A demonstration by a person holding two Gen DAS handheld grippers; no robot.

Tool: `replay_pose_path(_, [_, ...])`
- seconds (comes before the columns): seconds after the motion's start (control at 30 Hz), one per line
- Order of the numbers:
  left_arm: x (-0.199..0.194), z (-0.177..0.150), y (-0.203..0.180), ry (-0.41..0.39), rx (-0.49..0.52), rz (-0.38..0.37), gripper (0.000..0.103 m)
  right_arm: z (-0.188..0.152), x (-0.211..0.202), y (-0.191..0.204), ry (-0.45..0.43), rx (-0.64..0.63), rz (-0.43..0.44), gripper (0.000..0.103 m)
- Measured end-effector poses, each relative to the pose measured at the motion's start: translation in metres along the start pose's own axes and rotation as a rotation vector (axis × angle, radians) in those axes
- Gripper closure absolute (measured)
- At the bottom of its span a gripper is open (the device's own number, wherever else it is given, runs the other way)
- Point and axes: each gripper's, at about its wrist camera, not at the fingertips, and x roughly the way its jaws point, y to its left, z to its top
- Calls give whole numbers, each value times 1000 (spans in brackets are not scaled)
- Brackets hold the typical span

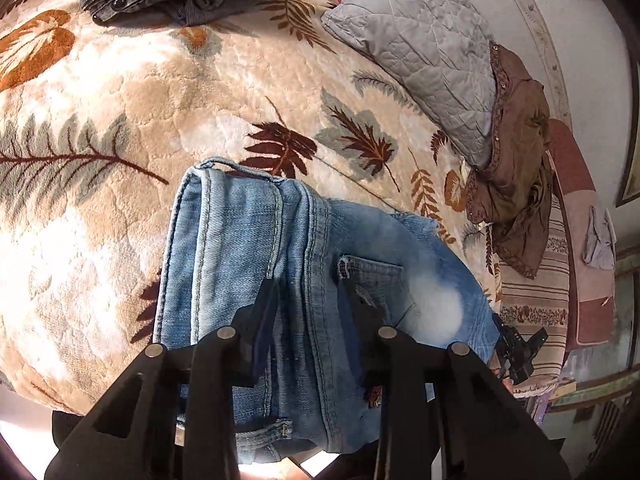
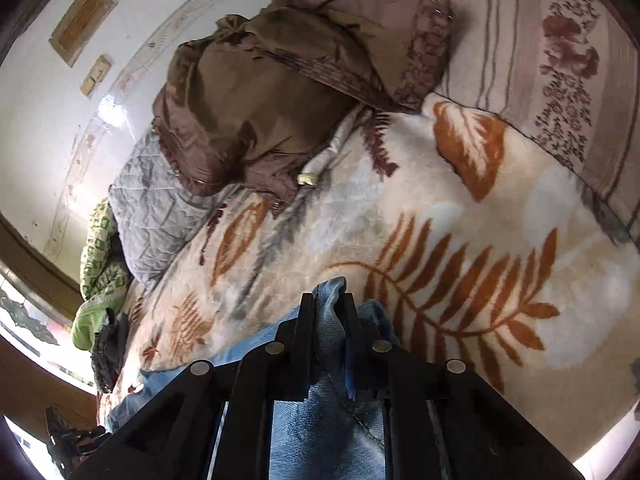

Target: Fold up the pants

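On bed, both jaws pinching jeans (image 1: 248,240)

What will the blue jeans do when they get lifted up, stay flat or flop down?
The jeans will probably flop: they already drape and bunch where the right gripper pinches them. The thick folded seams under the left gripper suggest they are fairly heavy. The fuzzy blanket likely keeps them from sliding.

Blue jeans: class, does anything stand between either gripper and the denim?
Nothing visible does. The left gripper pinches the folded blue jeans, and the right gripper clamps a bunched denim edge.
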Motion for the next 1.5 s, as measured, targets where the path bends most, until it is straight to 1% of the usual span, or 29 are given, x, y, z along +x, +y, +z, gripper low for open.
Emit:
replay_pose_path(0.03, [4, 0, 3, 6, -5, 11, 75, -5, 13, -8, 51, -14, -83, 92])
replay_pose_path(0.07, [7, -1, 5, 9, -11, 18, 75, -13, 26, -13, 101, -32, -128, 90])
replay_pose_path(0.1, [6, -1, 6, 8, -18, 19, 75, -17, 23, -16, 64, -40, -113, 90])
replay_pose_path(0.13, [3, -2, 7, 4, -20, 12, 75, -16, 16, -17, 42, -21, -98, 81])
replay_pose_path(0.17, [0, -2, 7, -1, -20, 8, 75, -15, 9, -20, 37, 21, -75, 79])
replay_pose_path(0.23, [-9, -4, 7, -14, -18, -4, 75, -14, -10, -28, 18, 107, 8, 79])
replay_pose_path(0.3, [-16, -9, 6, -16, -5, -24, 75, -18, -32, -36, 3, 153, 41, 77])
replay_pose_path(0.37, [-21, -17, 3, -12, 12, -45, 72, -29, -50, -41, 19, 157, 31, 70])
replay_pose_path(0.43, [-23, -24, 2, -13, 25, -57, 57, -44, -65, -45, 19, 158, -4, 58])
replay_pose_path(0.5, [-20, -28, 0, -19, 30, -45, 55, -58, -67, -50, 34, 163, -52, 52])
replay_pose_path(0.53, [-17, -30, 0, -12, 27, -41, 56, -64, -64, -52, 46, 163, -64, 52])
replay_pose_path(0.57, [-14, -32, 0, -3, 21, -39, 56, -69, -59, -53, 66, 156, -71, 58])
replay_pose_path(0.6, [-13, -34, 0, 0, 17, -30, 57, -71, -55, -50, 82, 137, -71, 87])
replay_pose_path(0.7, [-10, -42, 1, -6, 37, 12, 57, -74, -63, -34, 20, 52, -110, 85])
replay_pose_path(0.77, [-9, -43, 3, -6, 40, 27, 59, -76, -49, -34, 89, 2, -215, 83])
replay_pose_path(0.8, [-12, -43, 5, -1, 31, 19, 64, -77, -46, -35, 111, 1, -236, 80])
replay_pose_path(0.87, [-25, -42, 10, -8, 17, -31, 64, -73, -54, -29, 87, 10, -256, 80])
replay_pose_path(0.9, [-34, -40, 11, -28, 19, -46, 64, -69, -63, -21, 52, -1, -264, 76])
replay_pose_path(0.97, [-48, -31, 13, -67, 23, -53, 60, -61, -80, 2, -29, -35, -236, 76])
replay_pose_path(1.0, [-52, -24, 14, -80, 19, -60, 53, -57, -84, 17, -44, -54, -188, 74])
replay_pose_path(1.03, [-52, -18, 15, -87, 10, -62, 45, -52, -83, 35, -36, -77, -126, 68])
replay_pose_path(1.07, [-49, -11, 16, -87, -1, -64, 43, -49, -76, 56, -13, -103, -57, 64])
replay_pose_path(1.1, [-44, -5, 18, -78, -12, -72, 43, -49, -65, 79, 20, -133, 11, 55])
replay_pose_path(1.13, [-38, 1, 20, -60, -27, -79, 43, -50, -51, 105, 63, -168, 79, 52])
replay_pose_path(1.2, [-23, 10, 24, -25, -60, -99, 43, -57, -15, 159, 168, -239, 199, 52])
replay_pose_path(1.27, [-11, 15, 27, 5, -91, -115, 43, -69, 29, 213, 281, -310, 282, 52])
replay_pose_path(1.37, [-8, 19, 26, 10, -93, -137, 43, -93, 88, 281, 389, -433, 290, 52])
replay_pose_path(1.47, [-8, 21, 26, 13, -72, -138, 43, -117, 133, 320, 466, -527, 239, 52])
replay_pose_path(1.5, [-7, 22, 27, 17, -69, -139, 43, -123, 144, 327, 467, -568, 202, 53])
